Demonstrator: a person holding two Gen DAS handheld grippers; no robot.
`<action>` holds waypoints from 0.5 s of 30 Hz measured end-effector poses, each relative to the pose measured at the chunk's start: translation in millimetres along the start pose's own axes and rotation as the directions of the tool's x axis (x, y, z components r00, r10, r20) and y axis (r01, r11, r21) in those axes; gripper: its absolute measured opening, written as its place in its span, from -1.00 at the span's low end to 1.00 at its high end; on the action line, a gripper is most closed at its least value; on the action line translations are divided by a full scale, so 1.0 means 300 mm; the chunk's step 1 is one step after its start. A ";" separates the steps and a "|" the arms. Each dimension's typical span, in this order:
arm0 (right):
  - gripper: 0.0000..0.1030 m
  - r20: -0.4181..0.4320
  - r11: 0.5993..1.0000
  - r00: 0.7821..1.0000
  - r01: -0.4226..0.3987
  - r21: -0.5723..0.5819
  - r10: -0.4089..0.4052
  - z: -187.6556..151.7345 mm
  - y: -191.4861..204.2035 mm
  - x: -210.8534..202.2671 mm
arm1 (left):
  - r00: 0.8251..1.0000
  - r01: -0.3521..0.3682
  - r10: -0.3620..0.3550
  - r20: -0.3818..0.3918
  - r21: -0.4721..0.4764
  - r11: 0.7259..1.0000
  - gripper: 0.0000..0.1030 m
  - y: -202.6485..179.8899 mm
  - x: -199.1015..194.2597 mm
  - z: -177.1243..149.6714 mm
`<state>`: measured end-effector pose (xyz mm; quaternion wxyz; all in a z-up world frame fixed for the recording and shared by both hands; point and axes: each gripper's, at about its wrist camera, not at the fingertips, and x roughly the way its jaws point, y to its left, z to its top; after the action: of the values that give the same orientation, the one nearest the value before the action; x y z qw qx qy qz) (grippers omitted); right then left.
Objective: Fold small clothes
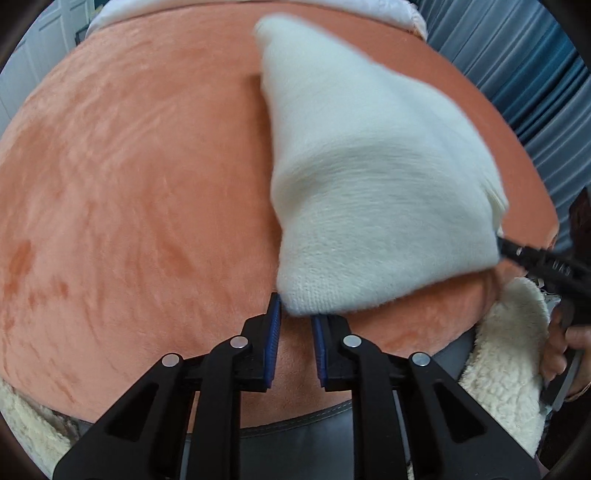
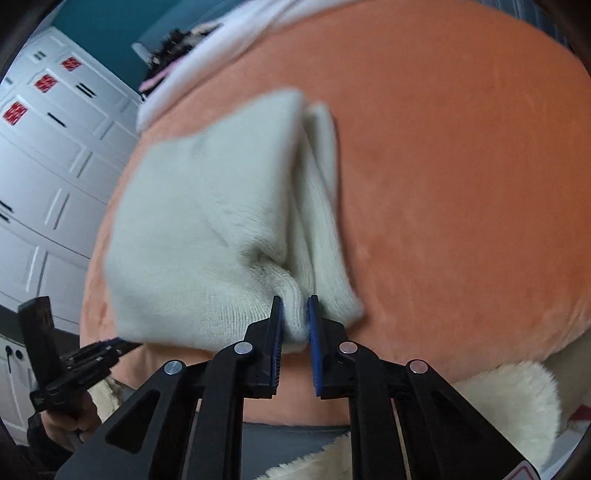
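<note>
On the orange plush cushion, the cream knit garment lay partly folded, its near hem toward the cushion's front edge and its far end trailing toward the white bedding behind. At the hem's left corner, the left tool stood nearly closed, but its blue pads seemed to catch only the very tip of that corner; whether they truly pinched it could not be told. A slight pull could have let the corner slide free, so the fold would have gone askew. To the right along the same hem, the right tool was clamped on a bunched pleat of knit, its jaws almost together. That gather was thick and uneven, so layers might have dragged along and creased the garment. The soft cushion gave little resistance, and the knit could have slid toward the fleece trim at its front.
</note>
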<state>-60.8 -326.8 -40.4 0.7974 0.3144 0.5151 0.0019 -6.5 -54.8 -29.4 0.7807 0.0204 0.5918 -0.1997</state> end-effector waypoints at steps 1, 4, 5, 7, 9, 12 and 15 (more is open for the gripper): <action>-0.75 0.013 1.000 1.000 -0.010 0.007 0.010 0.005 0.007 -0.026 | 1.000 0.005 -0.005 -0.006 -0.008 1.000 -0.70 0.004 0.003 -0.005; -0.52 0.075 0.999 0.997 -0.031 -0.019 0.033 0.039 0.046 -0.109 | 1.000 0.003 -0.003 0.012 0.000 1.000 -0.67 0.006 -0.025 -0.014; -0.48 0.099 0.999 0.995 -0.019 -0.034 0.022 0.054 0.060 -0.131 | 1.000 -0.010 0.009 0.020 0.010 1.000 -0.66 0.003 -0.032 -0.018; -0.28 0.140 0.999 0.990 -0.007 -0.051 0.014 0.100 0.084 -0.161 | 1.000 -0.015 0.015 0.027 0.019 1.000 -0.67 -0.001 -0.045 -0.028; -0.08 0.151 0.999 0.988 -0.016 -0.047 0.023 0.145 0.097 -0.149 | 0.998 0.023 -0.024 0.060 0.025 0.999 -0.68 -0.017 -0.093 -0.039; 0.36 0.127 0.999 0.991 -0.021 -0.048 0.027 0.200 0.103 -0.065 | 0.981 0.095 -0.104 0.163 0.064 0.993 -0.47 -0.054 -0.219 -0.039; 0.19 0.054 0.997 0.999 0.014 -0.077 -0.010 0.232 0.165 0.054 | 0.956 0.116 -0.127 0.263 0.058 0.992 0.00 -0.080 -0.310 0.004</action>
<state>20.2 -316.5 -9.9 0.8223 0.2804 0.4951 0.0086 -34.0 -50.3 62.4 0.8388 -0.0267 0.4773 -0.2607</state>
